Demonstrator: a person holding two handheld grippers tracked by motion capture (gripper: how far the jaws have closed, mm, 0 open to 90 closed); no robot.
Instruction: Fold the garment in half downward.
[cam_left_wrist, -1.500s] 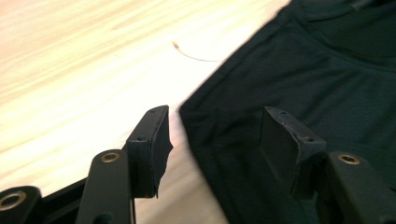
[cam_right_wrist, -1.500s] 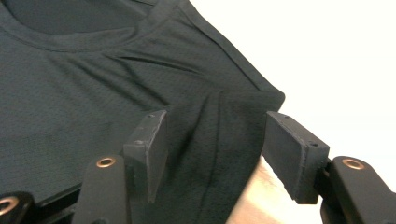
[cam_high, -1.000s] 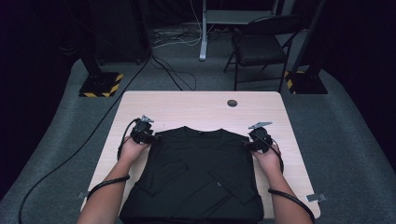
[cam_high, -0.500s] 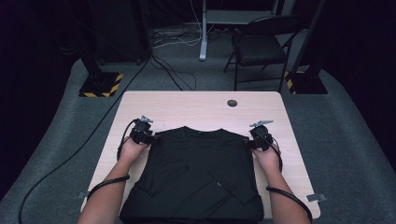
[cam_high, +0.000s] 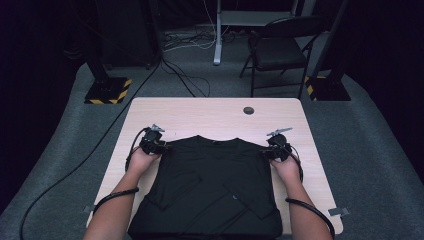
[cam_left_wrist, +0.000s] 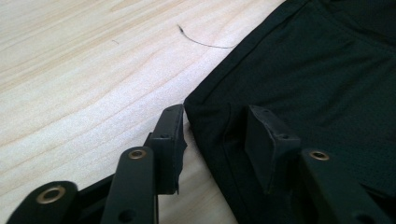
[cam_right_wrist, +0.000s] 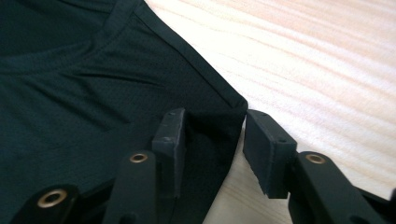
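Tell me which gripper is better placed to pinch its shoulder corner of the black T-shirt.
Right, marginally. The right gripper straddles its corner of the black T-shirt squarely; the left gripper has one pad just outside the edge. Both jaws have just been closing.

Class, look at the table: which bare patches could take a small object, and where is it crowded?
Free: the wooden strip between the black T-shirt collar and the table far edge, around the dark round spot. Crowded: both shirt shoulders, where the left gripper and right gripper straddle the fabric.
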